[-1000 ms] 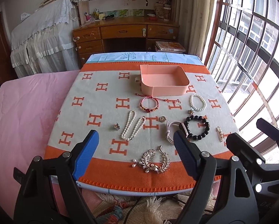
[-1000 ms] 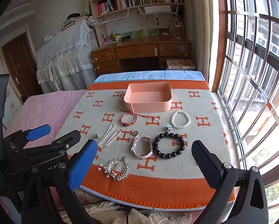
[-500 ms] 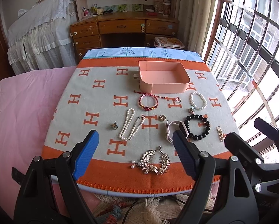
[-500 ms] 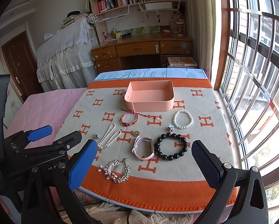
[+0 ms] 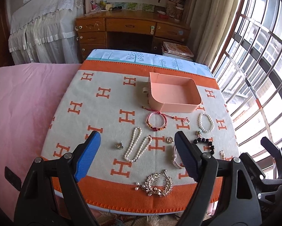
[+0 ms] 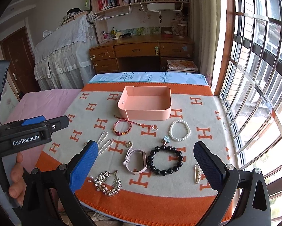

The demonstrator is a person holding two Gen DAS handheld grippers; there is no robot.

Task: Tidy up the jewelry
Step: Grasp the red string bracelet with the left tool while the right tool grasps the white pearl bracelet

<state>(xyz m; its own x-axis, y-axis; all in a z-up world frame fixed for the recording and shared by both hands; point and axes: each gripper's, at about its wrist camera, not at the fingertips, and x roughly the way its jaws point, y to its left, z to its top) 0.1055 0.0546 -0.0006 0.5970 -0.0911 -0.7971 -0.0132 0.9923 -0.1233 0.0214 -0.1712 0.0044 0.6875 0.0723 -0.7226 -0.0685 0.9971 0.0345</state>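
An empty pink tray (image 5: 178,107) (image 6: 146,114) stands at the far middle of the H-patterned cloth (image 5: 103,113). Jewelry lies spread in front of it. There is a red cord bracelet (image 5: 156,129) (image 6: 120,132), a white pearl bracelet (image 5: 205,130) (image 6: 178,140), a pearl strand (image 5: 136,146) and a black bead bracelet (image 6: 163,172). A pink watch (image 6: 135,169), an ornate hair comb (image 5: 156,187) (image 6: 107,184) and a pearl pin (image 6: 197,173) are there too. My left gripper (image 5: 137,137) hovers open over the pearl strand. My right gripper (image 6: 145,146) hovers open over the watch and black beads.
Small pieces lie among the bracelets: a ring (image 6: 154,128), a gold button (image 6: 129,144) and a small charm (image 5: 119,145). A pink bedspread (image 5: 24,103) adjoins the cloth on the left. Barred windows (image 6: 254,75) run along the right, and a wooden desk (image 6: 141,50) stands beyond.
Both grippers have moved forward over the near edge of the cloth, so the jewelry looms larger. Their jaws stay open and no piece has shifted.
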